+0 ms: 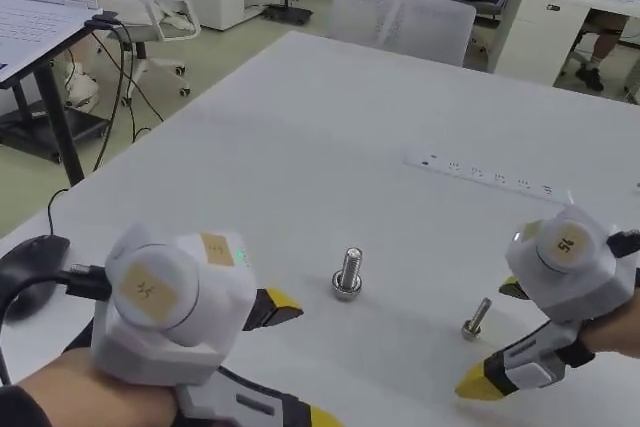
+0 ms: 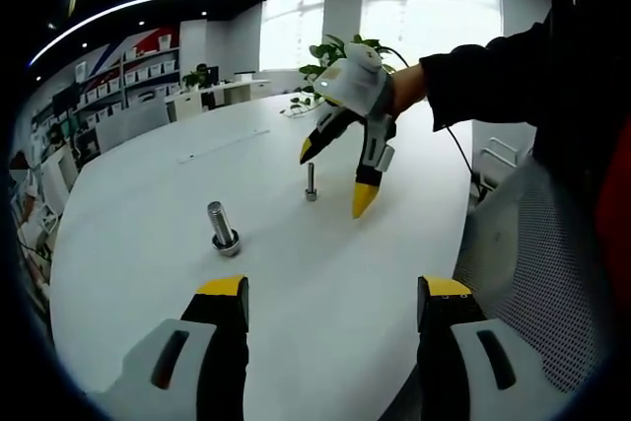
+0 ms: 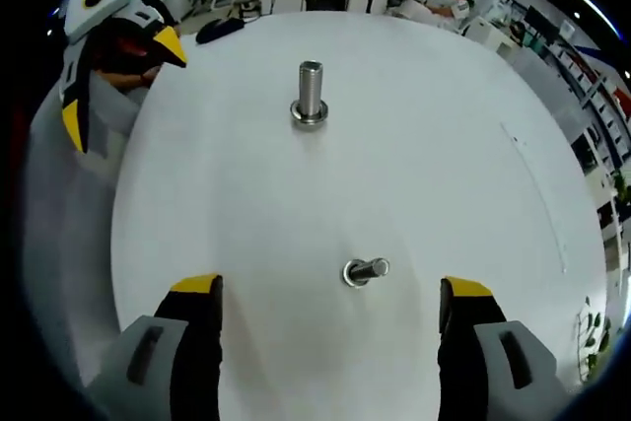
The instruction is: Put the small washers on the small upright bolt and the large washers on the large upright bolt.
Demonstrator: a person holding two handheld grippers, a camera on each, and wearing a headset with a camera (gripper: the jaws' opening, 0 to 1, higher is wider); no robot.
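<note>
Fingers of left gripper (image 2: 335,288) and right gripper (image 3: 328,287) spread, empty. On white surface (image 1: 350,127): large steel upright bolt (image 1: 347,274) left, small steel upright bolt (image 1: 476,318) right. Expect washers thin, slippery; pinch across rim.

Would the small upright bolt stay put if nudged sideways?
Probably not: the small bolt stands on its narrow head, tall and thin, so it likely tips. Once down, its round shank would probably roll on the smooth white table. It looks like metal, so stiff.
</note>
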